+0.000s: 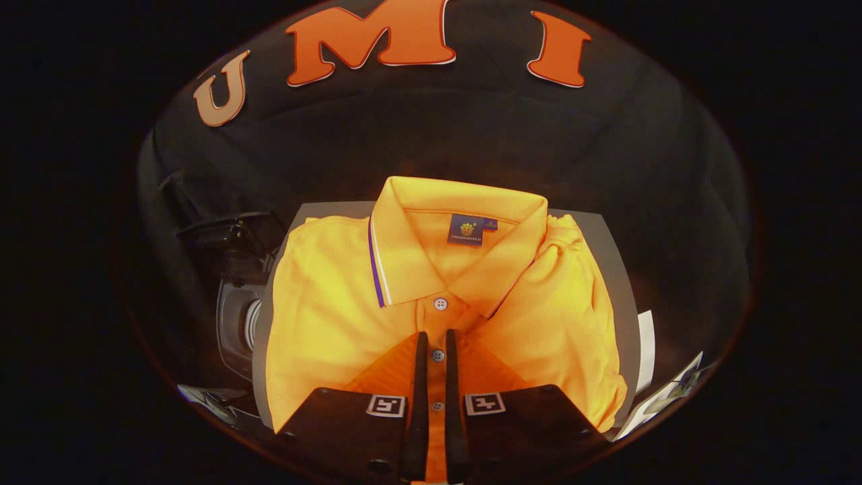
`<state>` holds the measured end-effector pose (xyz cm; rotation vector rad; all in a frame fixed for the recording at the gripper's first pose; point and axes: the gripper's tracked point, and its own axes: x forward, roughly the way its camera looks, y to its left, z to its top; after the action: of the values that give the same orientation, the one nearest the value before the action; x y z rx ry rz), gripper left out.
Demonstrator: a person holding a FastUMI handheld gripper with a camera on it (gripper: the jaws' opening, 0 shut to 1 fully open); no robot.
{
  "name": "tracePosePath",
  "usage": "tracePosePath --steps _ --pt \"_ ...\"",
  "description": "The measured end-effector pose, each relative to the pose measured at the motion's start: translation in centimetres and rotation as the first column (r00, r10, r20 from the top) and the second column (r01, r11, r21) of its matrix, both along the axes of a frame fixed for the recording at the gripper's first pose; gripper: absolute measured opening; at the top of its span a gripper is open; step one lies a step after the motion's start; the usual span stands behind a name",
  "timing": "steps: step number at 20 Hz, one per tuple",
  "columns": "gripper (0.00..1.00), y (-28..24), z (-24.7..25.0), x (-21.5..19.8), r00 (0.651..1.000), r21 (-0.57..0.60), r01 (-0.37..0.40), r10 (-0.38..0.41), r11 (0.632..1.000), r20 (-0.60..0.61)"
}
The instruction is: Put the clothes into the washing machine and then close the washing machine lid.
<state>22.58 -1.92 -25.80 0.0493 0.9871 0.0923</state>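
A folded orange polo shirt (337, 316) lies collar-away on a grey board (616, 269). It has a blue neck label and a buttoned placket. My gripper (436, 335) hangs over the shirt's lower front, its fingers almost together along the placket. One button shows in the thin gap between them, and no cloth looks pinched or lifted. To the left of the board, lower down, stands the washing machine (236, 330), a grey rounded body with a dark lid (229, 242) raised above it. The board hides most of it.
White paper sheets (663, 397) lie by the board's right side, and another printed sheet (209, 397) lies at its left near the machine. The black cloth wall stands close behind the board.
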Motion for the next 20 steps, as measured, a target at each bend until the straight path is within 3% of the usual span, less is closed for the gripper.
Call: tracePosePath --steps 1,5,8,14,20 --pt "0.09 0.1 -0.3 0.1 0.999 0.018 0.008 -0.008 1.0 0.031" --pt "0.08 0.1 0.4 -0.1 0.989 0.082 0.007 -0.019 0.997 0.143" --pt "0.08 0.3 2.7 0.3 0.957 0.156 0.003 -0.048 0.988 0.286" --pt "0.08 1.4 7.5 -0.1 0.915 0.294 -0.034 -0.088 0.955 0.393" --pt "0.08 7.7 14.0 -1.9 0.867 0.342 -0.123 -0.067 0.932 0.493"
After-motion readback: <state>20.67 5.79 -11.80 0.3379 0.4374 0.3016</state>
